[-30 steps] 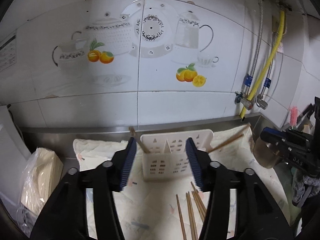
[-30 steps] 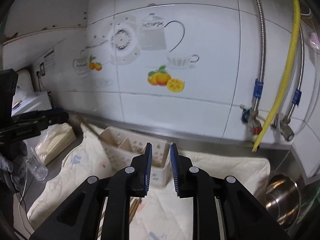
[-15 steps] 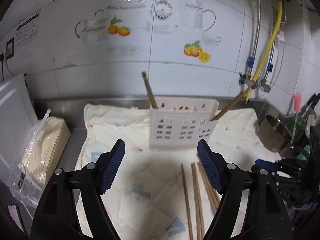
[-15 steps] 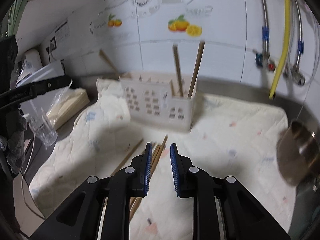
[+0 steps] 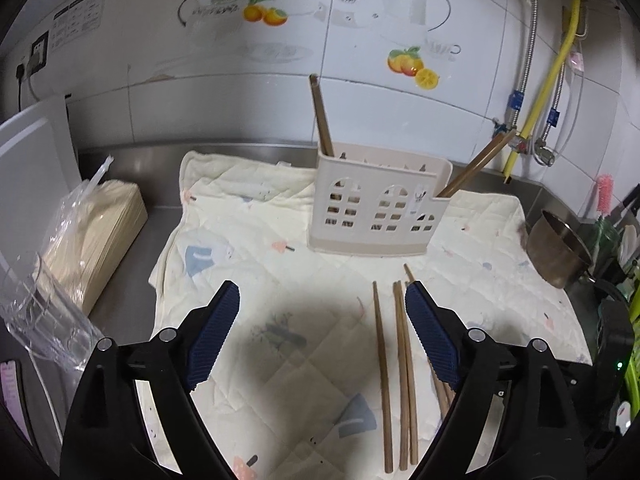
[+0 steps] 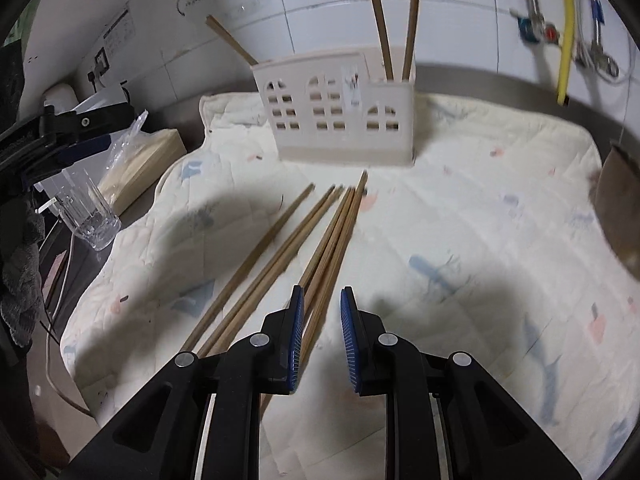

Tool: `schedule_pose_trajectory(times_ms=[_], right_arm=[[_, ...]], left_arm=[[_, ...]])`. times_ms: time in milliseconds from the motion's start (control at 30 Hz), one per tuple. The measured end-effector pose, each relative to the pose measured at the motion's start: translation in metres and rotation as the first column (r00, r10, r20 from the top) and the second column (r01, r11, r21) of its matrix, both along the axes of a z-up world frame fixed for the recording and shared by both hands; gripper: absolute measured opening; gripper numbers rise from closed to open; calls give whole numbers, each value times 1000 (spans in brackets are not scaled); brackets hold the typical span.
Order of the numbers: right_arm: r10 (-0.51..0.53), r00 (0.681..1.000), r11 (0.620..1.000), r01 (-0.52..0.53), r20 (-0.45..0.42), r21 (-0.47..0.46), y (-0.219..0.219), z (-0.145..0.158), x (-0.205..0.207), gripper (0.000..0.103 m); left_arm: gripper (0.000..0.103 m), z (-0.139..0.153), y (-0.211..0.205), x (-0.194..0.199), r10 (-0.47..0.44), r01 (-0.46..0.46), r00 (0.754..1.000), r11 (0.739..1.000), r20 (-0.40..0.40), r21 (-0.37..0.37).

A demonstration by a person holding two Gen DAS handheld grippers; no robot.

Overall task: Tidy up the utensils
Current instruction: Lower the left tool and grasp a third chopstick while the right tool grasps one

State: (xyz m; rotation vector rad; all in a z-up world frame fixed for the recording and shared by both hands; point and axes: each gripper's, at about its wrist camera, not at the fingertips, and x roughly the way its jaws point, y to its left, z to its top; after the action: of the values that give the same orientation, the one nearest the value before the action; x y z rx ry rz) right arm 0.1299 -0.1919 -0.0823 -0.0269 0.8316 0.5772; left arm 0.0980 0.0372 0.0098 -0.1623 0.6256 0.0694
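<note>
A white plastic utensil holder (image 5: pixel 376 204) (image 6: pixel 340 120) stands on a cream quilted cloth (image 5: pixel 280 300) (image 6: pixel 460 220). Three brown chopsticks stand in it, one on its left (image 5: pixel 322 116) and two on its right (image 6: pixel 394 20). Several loose chopsticks (image 5: pixel 396 360) (image 6: pixel 312 248) lie on the cloth in front of it. My left gripper (image 5: pixel 322 304) is wide open and empty above the cloth, left of the loose chopsticks. My right gripper (image 6: pixel 321 312) is narrowly open and empty, low over the near ends of the loose chopsticks.
A steel pot (image 5: pixel 560 248) stands at the cloth's right edge. A bagged stack of paper (image 5: pixel 92 240) and a clear glass (image 6: pixel 90 212) are on the left. Hoses and a yellow pipe (image 5: pixel 548 92) run down the tiled wall at the back right.
Both grippers have drawn back and tilted down from the holder. The left one has opened wider. The right one has dropped low over the loose chopsticks, its gap slightly wider.
</note>
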Motion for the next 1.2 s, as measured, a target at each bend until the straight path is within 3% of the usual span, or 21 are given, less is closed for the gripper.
schedule_pose_trajectory(times_ms=[567, 1200], right_arm=[[-41, 996, 999, 42, -85, 19, 9, -30, 4, 9], [-67, 997, 994, 64, -35, -89, 23, -33, 2, 9]], left_arm=[[85, -26, 12, -1, 33, -35, 998, 999, -53, -32], [85, -38, 10, -6, 20, -24, 997, 999, -78, -47]])
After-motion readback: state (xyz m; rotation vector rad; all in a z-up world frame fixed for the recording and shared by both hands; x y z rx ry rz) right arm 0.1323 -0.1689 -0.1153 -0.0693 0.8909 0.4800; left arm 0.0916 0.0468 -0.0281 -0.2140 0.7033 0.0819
